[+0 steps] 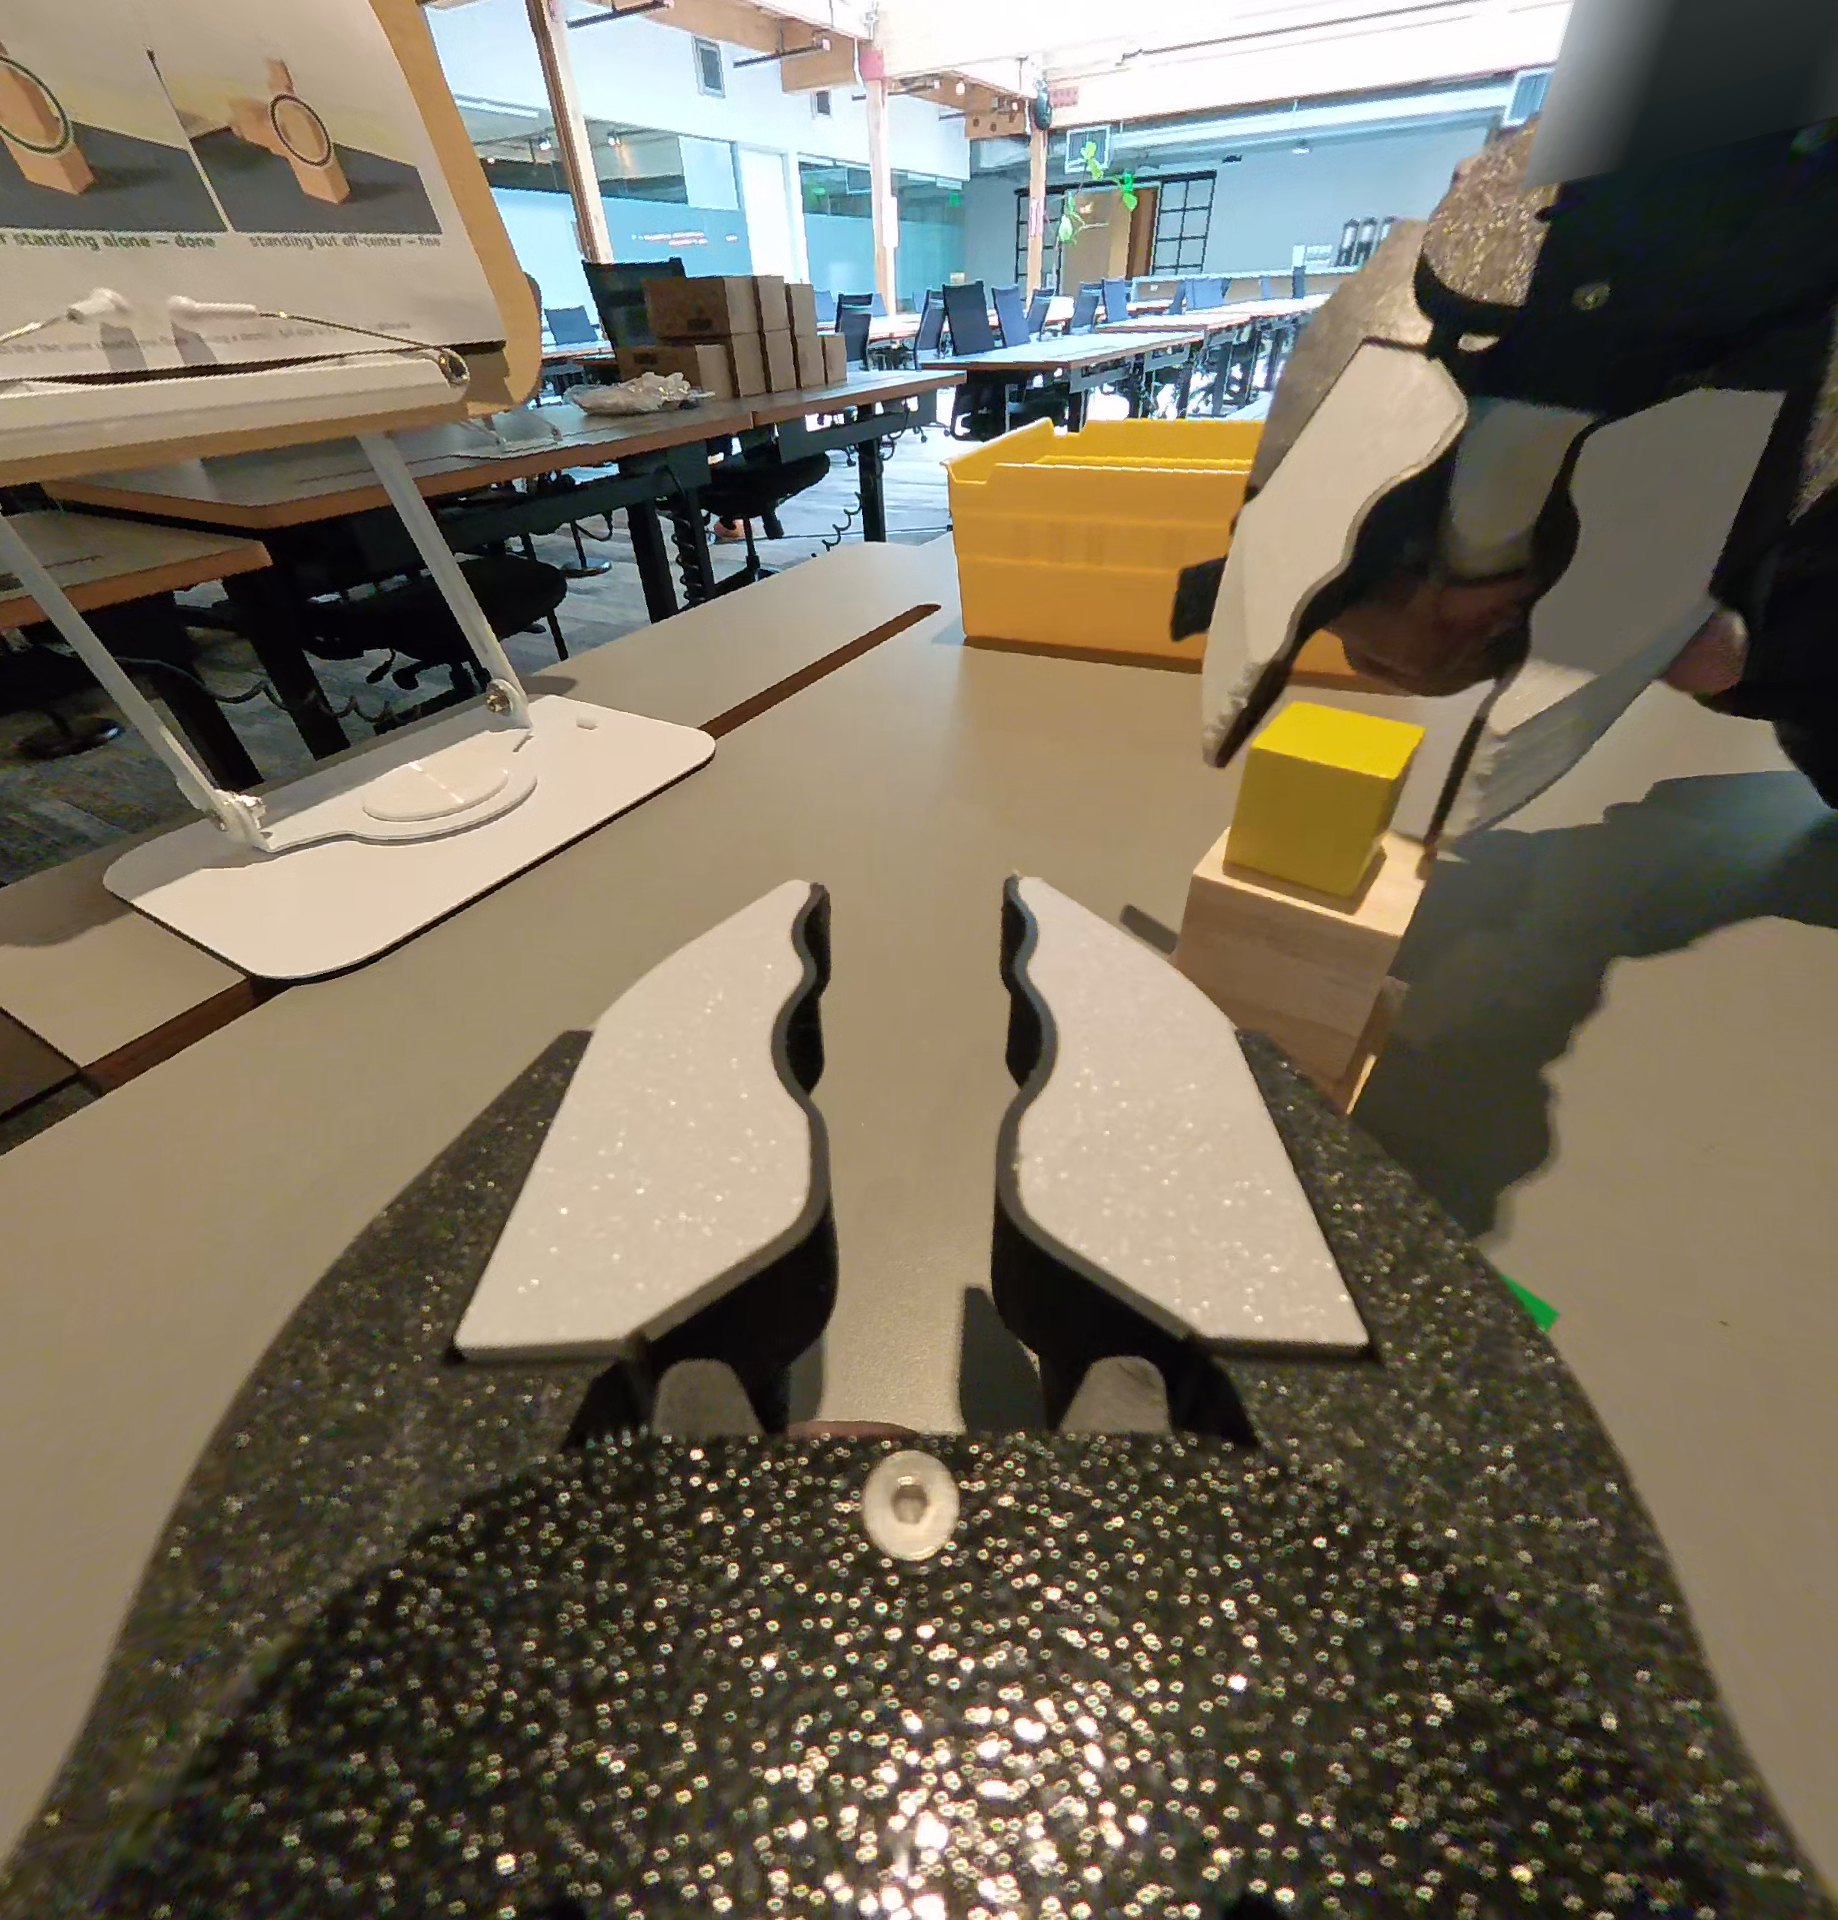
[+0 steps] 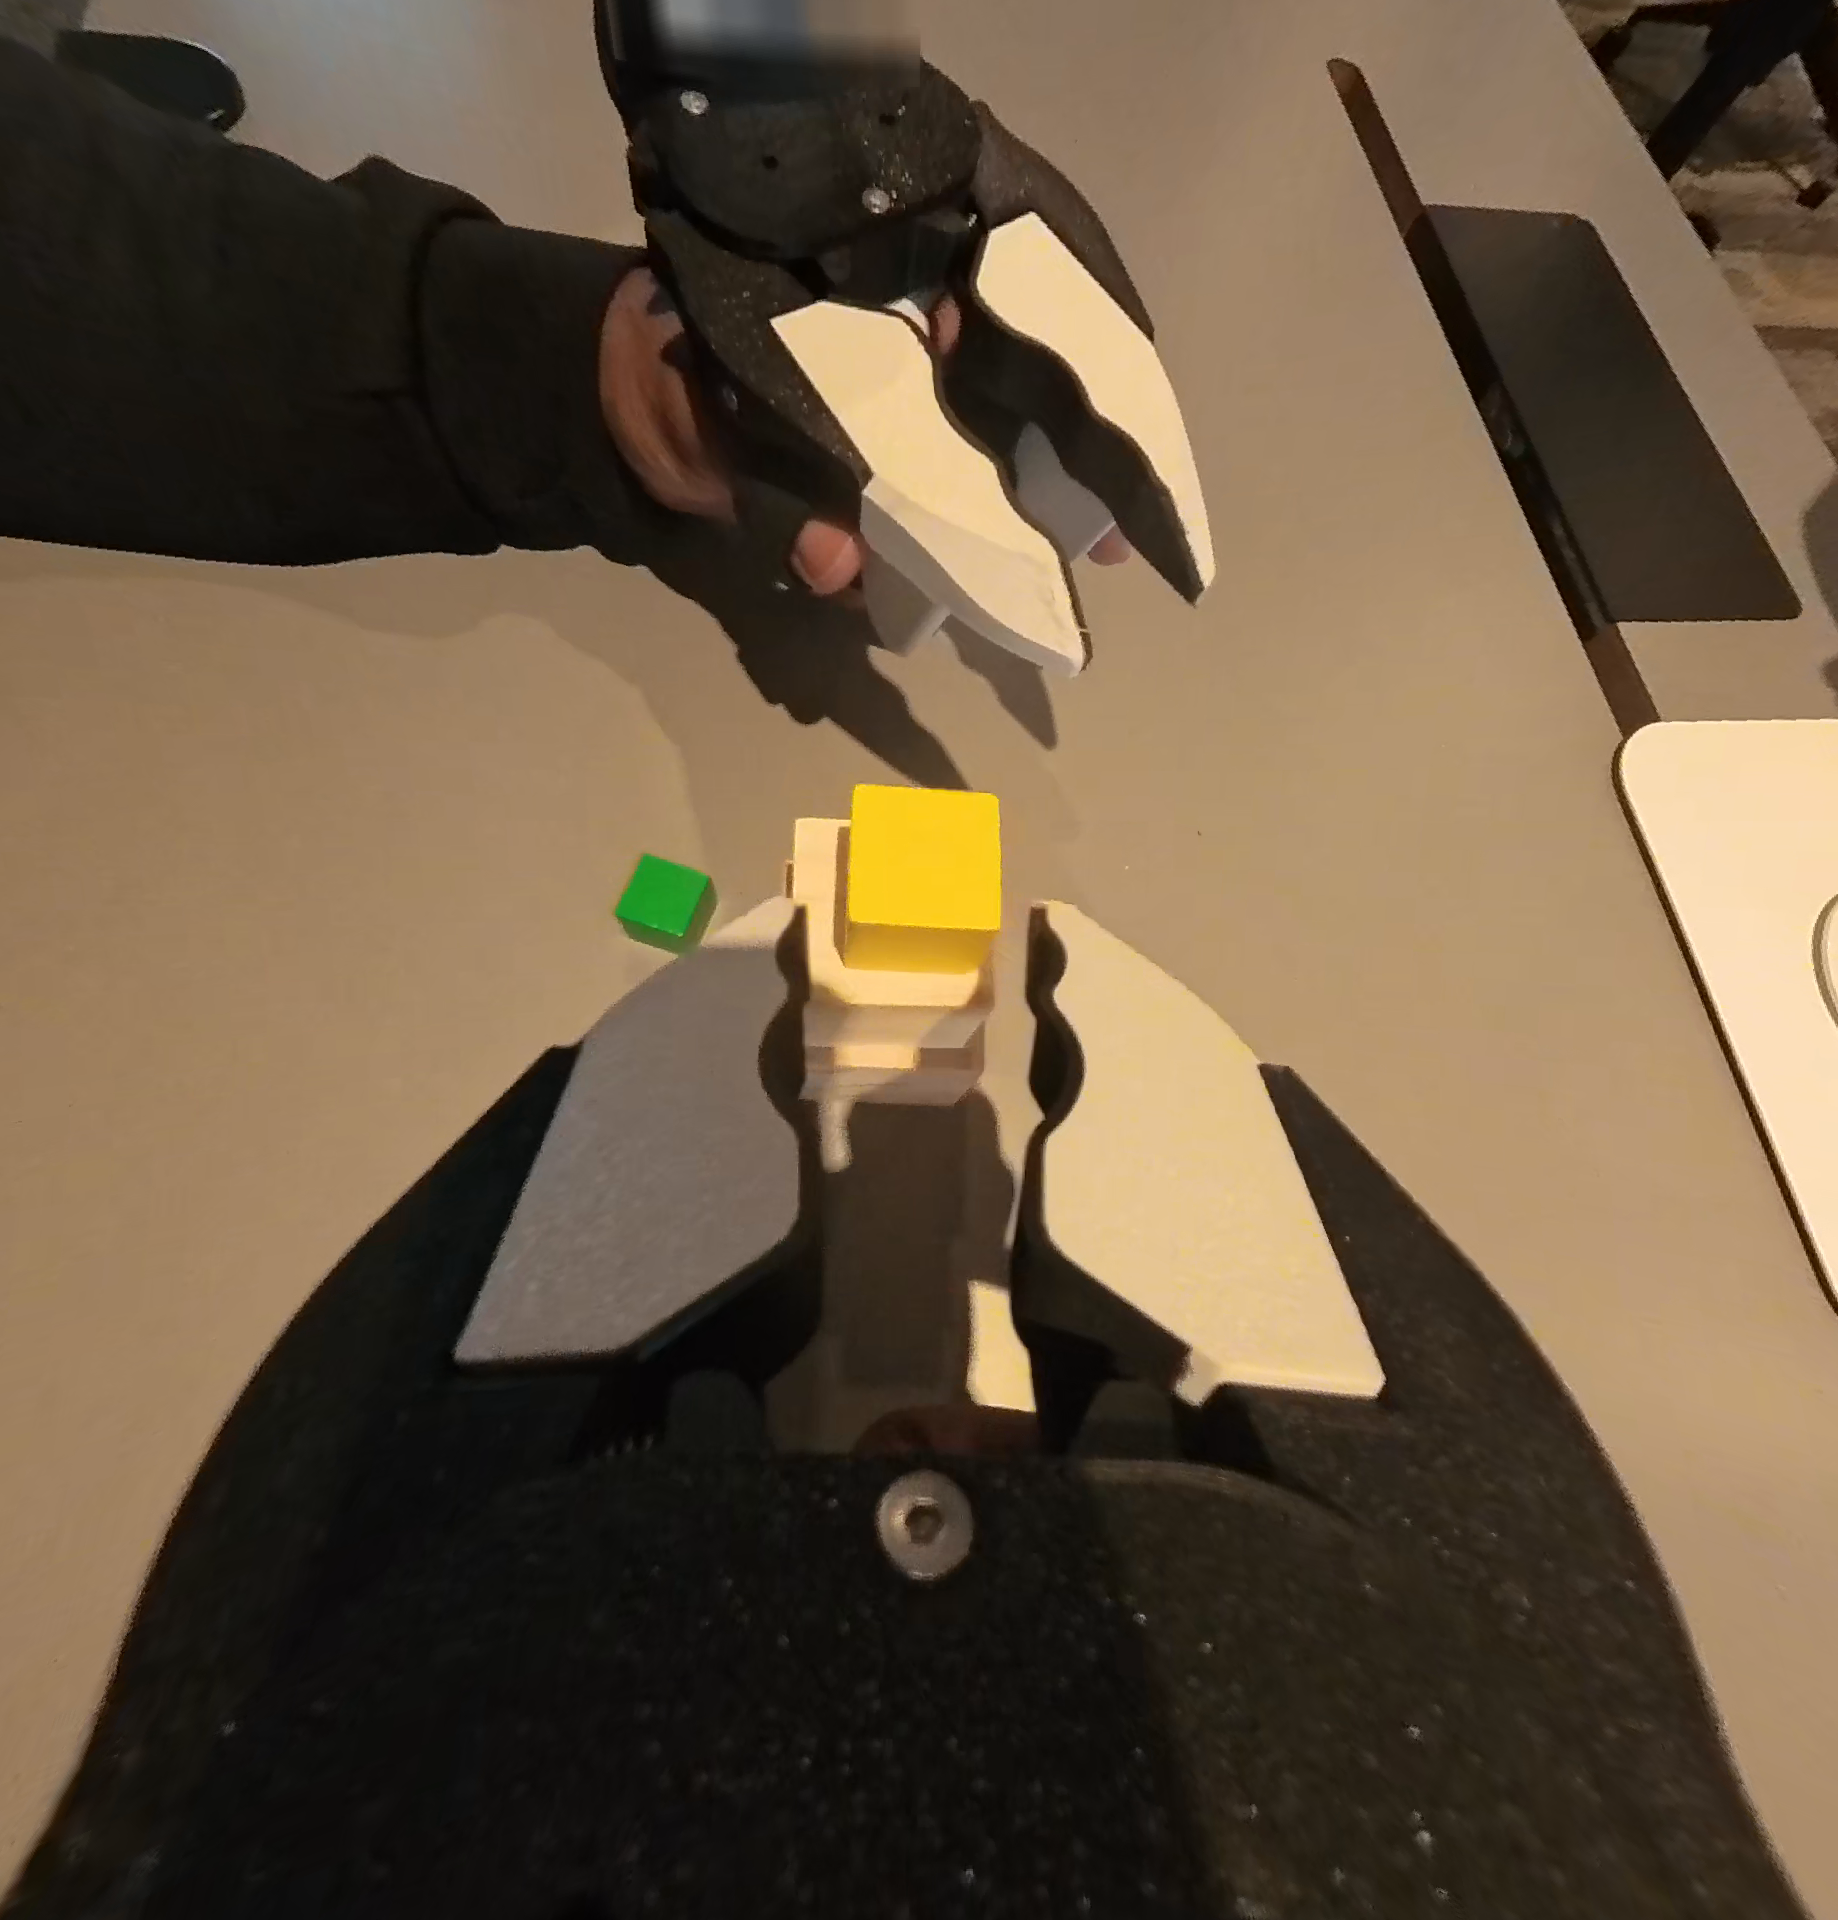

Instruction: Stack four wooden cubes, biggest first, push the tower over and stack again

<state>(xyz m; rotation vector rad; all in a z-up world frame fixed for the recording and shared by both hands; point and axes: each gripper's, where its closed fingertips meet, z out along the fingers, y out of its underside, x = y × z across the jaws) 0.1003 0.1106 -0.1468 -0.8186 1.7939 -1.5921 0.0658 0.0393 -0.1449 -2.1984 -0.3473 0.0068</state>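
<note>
Right wrist view: you are holding both the right gripper (image 2: 910, 914) and the left gripper (image 2: 1143, 613) unclenched, empty, hovering over the yellow cube (image 2: 920, 878) topping the wooden stack (image 2: 884, 1013) mid-worktop (image 2: 271, 935).

Open-plan office behind a grey work table

A grey table (image 1: 894, 790) spreads under and ahead of the jaws, with a dark slot (image 1: 811, 670) cut in it ahead of them. Ahead and left of the jaws a white stand (image 1: 416, 821) holds a printed sheet (image 1: 208, 156). Ahead and right sits a yellow bin (image 1: 1081, 540). Beyond lie rows of long desks (image 1: 1102, 348) with dark office chairs (image 1: 967, 317), stacked cardboard boxes (image 1: 749, 332), wooden posts (image 1: 572, 135), glass partitions (image 1: 853, 223) and a leafy plant (image 1: 1091, 192), under a bright ceiling with wooden beams (image 1: 811, 62).
</note>
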